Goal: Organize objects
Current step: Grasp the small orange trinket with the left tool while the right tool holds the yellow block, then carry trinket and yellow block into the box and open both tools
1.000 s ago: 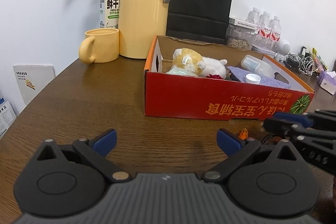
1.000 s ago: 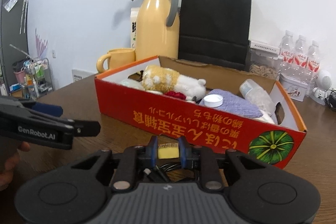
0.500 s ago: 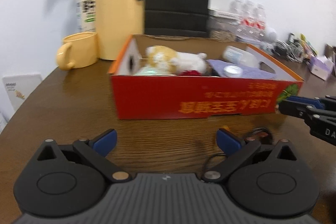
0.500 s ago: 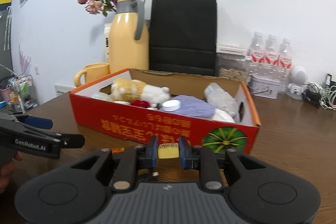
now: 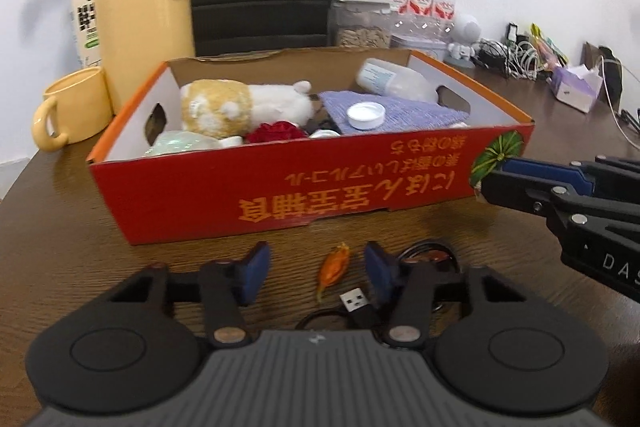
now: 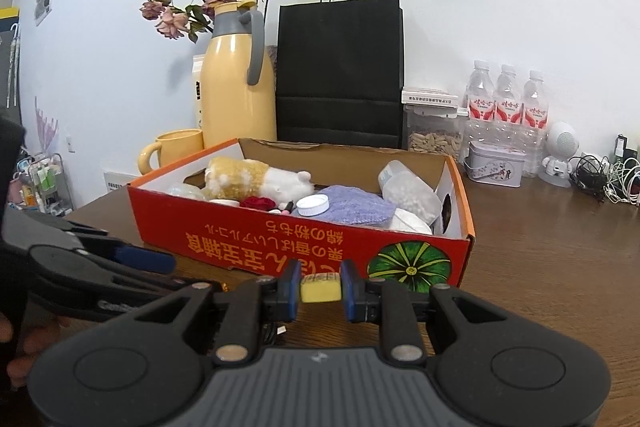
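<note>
A red cardboard box (image 5: 280,183) (image 6: 240,239) stands on the brown table, holding a plush toy (image 5: 240,105), a purple cloth (image 5: 400,109), a white cap (image 5: 366,115) and a plastic bottle (image 5: 384,79). My left gripper (image 5: 316,273) hovers low in front of the box with its jaws closing. A small orange item (image 5: 335,264) and a black USB plug (image 5: 355,301) lie between the fingers, untouched by the pads. My right gripper (image 6: 320,287) is shut on a small yellow block (image 6: 320,289) near the box's front wall. Each gripper shows at the edge of the other's view.
Behind the box stand a yellow thermos jug (image 6: 238,87) with dried flowers, a yellow mug (image 5: 70,107), a black paper bag (image 6: 340,71), water bottles (image 6: 508,107), a jar (image 6: 432,131) and a tin (image 6: 496,163). Tangled cables (image 5: 516,55) and a tissue pack (image 5: 576,87) lie at the far right.
The left gripper's jaws have narrowed from wide apart, and it has slid right, so the orange item and USB plug now lie between its fingers. The right gripper keeps its hold on the yellow block.
</note>
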`<move>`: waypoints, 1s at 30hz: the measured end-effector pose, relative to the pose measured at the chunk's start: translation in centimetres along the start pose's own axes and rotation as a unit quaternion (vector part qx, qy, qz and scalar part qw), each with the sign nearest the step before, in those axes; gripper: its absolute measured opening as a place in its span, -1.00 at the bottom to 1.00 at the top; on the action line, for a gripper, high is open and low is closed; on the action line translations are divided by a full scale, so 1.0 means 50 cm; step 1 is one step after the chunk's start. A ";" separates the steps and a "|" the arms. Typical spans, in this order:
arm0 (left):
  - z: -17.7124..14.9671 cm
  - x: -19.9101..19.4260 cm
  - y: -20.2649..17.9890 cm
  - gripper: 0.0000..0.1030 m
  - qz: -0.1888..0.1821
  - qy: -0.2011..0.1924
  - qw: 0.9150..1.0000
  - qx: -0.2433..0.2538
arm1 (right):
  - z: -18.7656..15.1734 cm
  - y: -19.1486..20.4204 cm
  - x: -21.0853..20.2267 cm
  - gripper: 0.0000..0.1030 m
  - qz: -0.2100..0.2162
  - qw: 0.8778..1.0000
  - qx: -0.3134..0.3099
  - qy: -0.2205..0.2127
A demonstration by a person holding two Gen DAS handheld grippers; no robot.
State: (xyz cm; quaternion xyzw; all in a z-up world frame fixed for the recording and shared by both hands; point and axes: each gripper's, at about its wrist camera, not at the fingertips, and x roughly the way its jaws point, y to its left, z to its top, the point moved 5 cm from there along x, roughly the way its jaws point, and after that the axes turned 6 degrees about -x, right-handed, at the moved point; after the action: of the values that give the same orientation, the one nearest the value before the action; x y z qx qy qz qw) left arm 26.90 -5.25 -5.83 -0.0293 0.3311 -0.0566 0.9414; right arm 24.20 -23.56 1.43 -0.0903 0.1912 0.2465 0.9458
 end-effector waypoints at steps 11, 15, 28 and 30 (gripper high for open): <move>-0.015 -0.001 -0.015 -0.72 -0.002 -0.002 1.000 0.020 | -0.005 0.019 0.001 -0.62 0.012 1.000 -0.014 0.006; -0.005 -0.020 -0.013 -0.72 -0.006 -0.024 1.000 0.013 | -0.005 0.024 0.001 -0.62 0.014 1.000 -0.016 0.004; 0.083 -0.091 0.008 -0.72 -0.005 -0.112 0.994 -0.006 | 0.042 0.016 -0.008 -0.61 0.007 0.999 -0.024 -0.028; 0.104 -0.091 0.011 -0.72 -0.001 -0.123 0.992 -0.006 | 0.061 0.013 -0.003 -0.61 0.003 0.999 -0.030 -0.035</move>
State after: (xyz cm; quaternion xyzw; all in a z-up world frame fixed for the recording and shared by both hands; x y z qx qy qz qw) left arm 26.66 -4.05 1.01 -0.0422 0.2127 -0.0510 0.9749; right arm 24.72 -22.27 4.22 -0.1093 0.1505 0.2580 0.9481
